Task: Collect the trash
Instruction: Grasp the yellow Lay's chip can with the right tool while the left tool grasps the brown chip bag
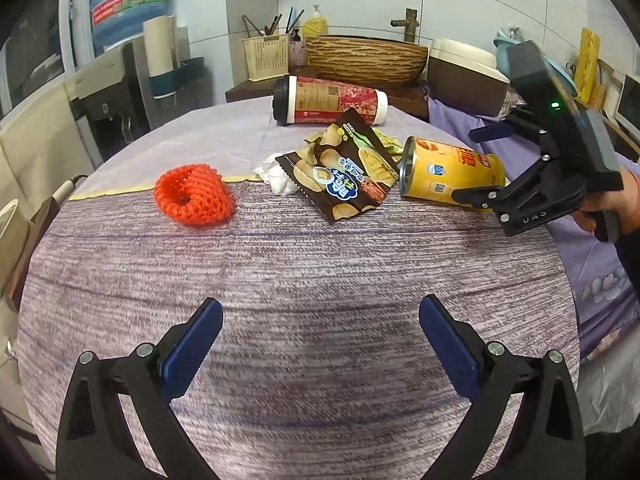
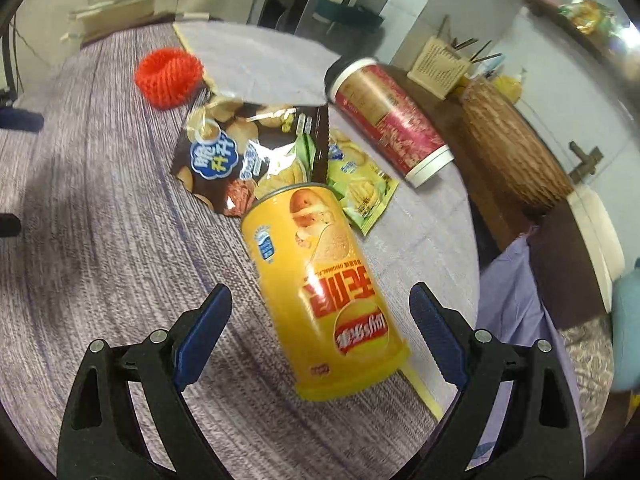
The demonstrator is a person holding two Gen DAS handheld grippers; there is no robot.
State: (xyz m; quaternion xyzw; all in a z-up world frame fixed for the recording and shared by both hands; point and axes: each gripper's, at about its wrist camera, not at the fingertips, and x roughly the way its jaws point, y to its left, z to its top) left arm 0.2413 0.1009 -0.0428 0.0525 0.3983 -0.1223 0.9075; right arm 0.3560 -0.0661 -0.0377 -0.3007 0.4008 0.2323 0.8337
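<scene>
A yellow chip can (image 2: pixel 320 292) lies on its side on the cloth-covered table (image 1: pixel 312 288); it also shows in the left wrist view (image 1: pixel 452 176). My right gripper (image 2: pixel 320 320) is open, its fingers on either side of the can's near end, not touching it. It also shows in the left wrist view (image 1: pixel 480 164). A brown chip bag (image 1: pixel 340 168), a green chip bag (image 2: pixel 360 188), a crumpled white tissue (image 1: pixel 276 176) and a red paper cup (image 1: pixel 328 100) on its side lie beyond. My left gripper (image 1: pixel 320 340) is open and empty over bare cloth.
An orange crocheted piece (image 1: pixel 192 194) lies at the left. Behind the table stand a wooden basin (image 1: pixel 366 58), a chopstick basket (image 1: pixel 266 56), a water dispenser (image 1: pixel 124 0) and a white box (image 1: pixel 464 72). The table edge drops at the right onto purple cloth (image 1: pixel 592 264).
</scene>
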